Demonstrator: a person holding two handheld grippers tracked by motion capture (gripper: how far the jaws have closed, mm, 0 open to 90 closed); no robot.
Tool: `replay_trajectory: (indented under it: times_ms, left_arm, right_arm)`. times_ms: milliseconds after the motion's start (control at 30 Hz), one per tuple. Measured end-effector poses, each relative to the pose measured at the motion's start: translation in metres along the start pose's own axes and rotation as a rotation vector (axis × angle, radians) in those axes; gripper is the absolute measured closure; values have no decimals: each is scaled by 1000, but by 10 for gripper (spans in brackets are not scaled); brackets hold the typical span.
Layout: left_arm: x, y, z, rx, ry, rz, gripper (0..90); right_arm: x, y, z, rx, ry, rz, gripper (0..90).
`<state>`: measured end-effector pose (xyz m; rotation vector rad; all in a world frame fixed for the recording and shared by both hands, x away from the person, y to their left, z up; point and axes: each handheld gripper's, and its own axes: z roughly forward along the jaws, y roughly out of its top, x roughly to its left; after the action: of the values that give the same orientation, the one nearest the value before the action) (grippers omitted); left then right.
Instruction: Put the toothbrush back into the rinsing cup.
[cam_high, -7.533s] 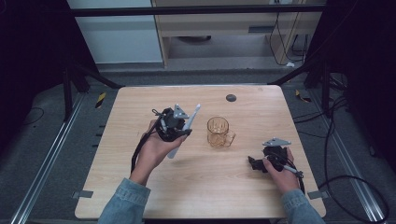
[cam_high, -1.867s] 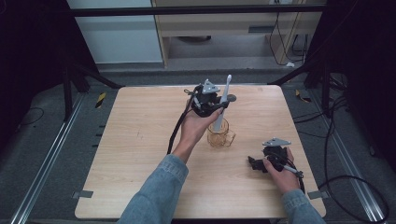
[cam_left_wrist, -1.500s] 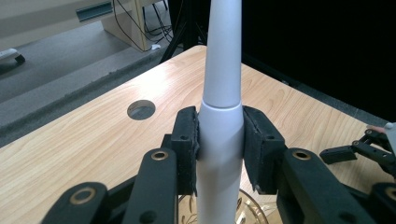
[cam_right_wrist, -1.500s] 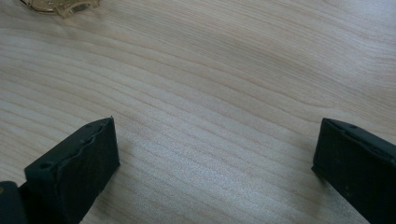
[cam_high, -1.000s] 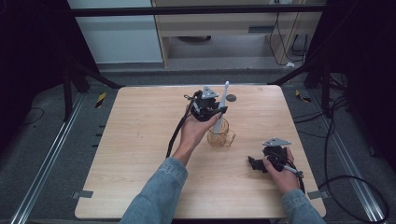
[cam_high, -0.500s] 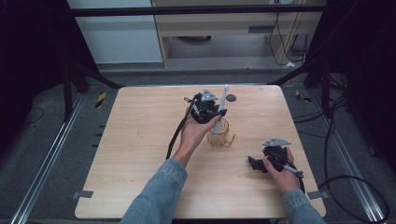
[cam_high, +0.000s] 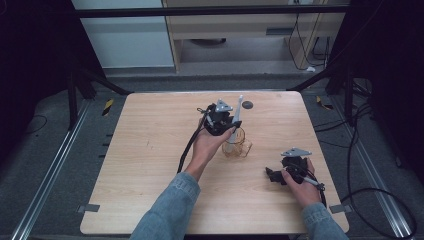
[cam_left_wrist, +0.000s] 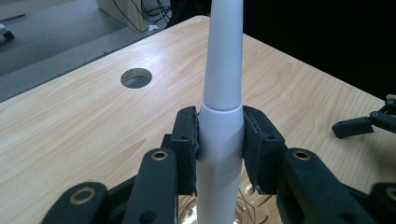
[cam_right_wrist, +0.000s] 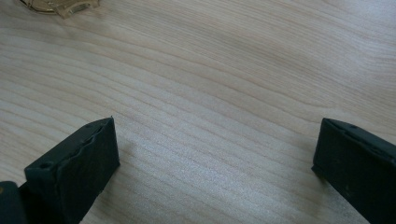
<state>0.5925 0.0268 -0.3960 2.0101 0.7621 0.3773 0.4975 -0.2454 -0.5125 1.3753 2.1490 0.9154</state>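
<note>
Left hand-held gripper (cam_left_wrist: 219, 140) clenched on the white tube (cam_left_wrist: 222, 93), long axis near upright, lower end sitting in the glass mug (cam_high: 235, 145) straight below. I'd just lower along that axis. Right hand-held gripper (cam_right_wrist: 212, 163) released, resting on the desk (cam_high: 150, 150), well apart.

No writing, label, brand, number or sign can be read anywhere in these pictures. The white tube (cam_left_wrist: 220, 135) is plain, and the wooden bench (cam_high: 150, 150) bears only its grain. The yellow-and-black striped strips (cam_high: 107, 107) on the floor carry no lettering.
</note>
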Motion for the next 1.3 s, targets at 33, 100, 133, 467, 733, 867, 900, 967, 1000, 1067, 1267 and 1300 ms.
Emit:
replay_trajectory:
  times_ms: [33, 100, 133, 467, 733, 867, 900, 967, 1000, 1067, 1267, 1300]
  left_arm:
    - [0, -1, 0, 1, -1, 1, 673]
    - [0, -2, 1, 6, 1, 8, 673]
    - [0, -3, 1, 6, 1, 2, 673]
    - [-1, -8, 3, 22, 0, 0, 673]
    - [0, -8, 4, 24, 4, -9, 672]
    - [1, -7, 6, 26, 10, -26, 671]
    - [1, -6, 7, 26, 12, -28, 671]
    - [1, -6, 8, 28, 14, -35, 670]
    - [2, -6, 9, 28, 16, -41, 669]
    - [3, -6, 10, 28, 18, -52, 668]
    - [7, -4, 13, 38, 27, -67, 666]
    - [7, -3, 13, 39, 29, -64, 666]
  right_arm:
    - [0, 0, 0, 0, 0, 0, 3]
    - [0, 0, 0, 0, 0, -1, 3]
    - [0, 0, 0, 0, 0, -2, 3]
    - [0, 0, 0, 1, 0, -1, 3]
    - [0, 0, 0, 0, 1, 0, 3]
    - [0, 0, 0, 0, 1, 0, 3]
    - [0, 0, 0, 0, 0, -1, 3]
    - [0, 0, 0, 0, 1, 0, 3]
    - [0, 0, 0, 0, 0, -1, 4]
    - [0, 0, 0, 0, 1, 1, 3]
    - [0, 0, 0, 1, 1, 2, 3]
    - [0, 0, 0, 1, 1, 2, 3]
